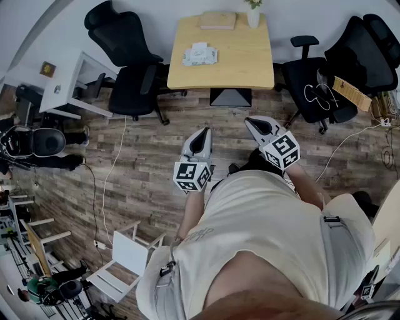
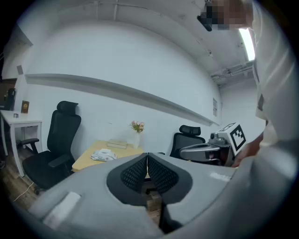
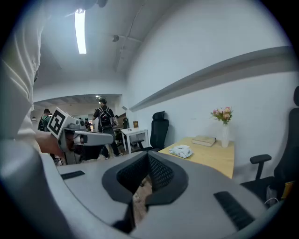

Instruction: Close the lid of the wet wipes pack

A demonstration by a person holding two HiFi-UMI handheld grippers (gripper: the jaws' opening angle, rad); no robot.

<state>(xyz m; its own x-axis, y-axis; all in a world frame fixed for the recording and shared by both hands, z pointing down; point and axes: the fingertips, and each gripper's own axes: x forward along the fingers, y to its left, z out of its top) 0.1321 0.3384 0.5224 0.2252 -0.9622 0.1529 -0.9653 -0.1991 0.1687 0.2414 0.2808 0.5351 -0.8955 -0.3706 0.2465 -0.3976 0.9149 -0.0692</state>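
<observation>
The wet wipes pack [image 1: 200, 55] lies on a light wooden table [image 1: 250, 62] across the room, white with a pale pattern, its lid flap raised. It also shows small in the left gripper view [image 2: 103, 155] and the right gripper view [image 3: 181, 151]. My left gripper [image 1: 201, 135] and right gripper [image 1: 252, 122] are held in front of my chest over the wood floor, well short of the table. Both are shut, jaw tips touching, with nothing between them.
On the table stand a book [image 1: 217, 20] and a vase with flowers [image 1: 252, 14]. Black office chairs [image 1: 134, 69] flank the table on both sides. A white side table [image 1: 69, 84] is at the left, cables run over the floor, and people stand far off [image 3: 103, 126].
</observation>
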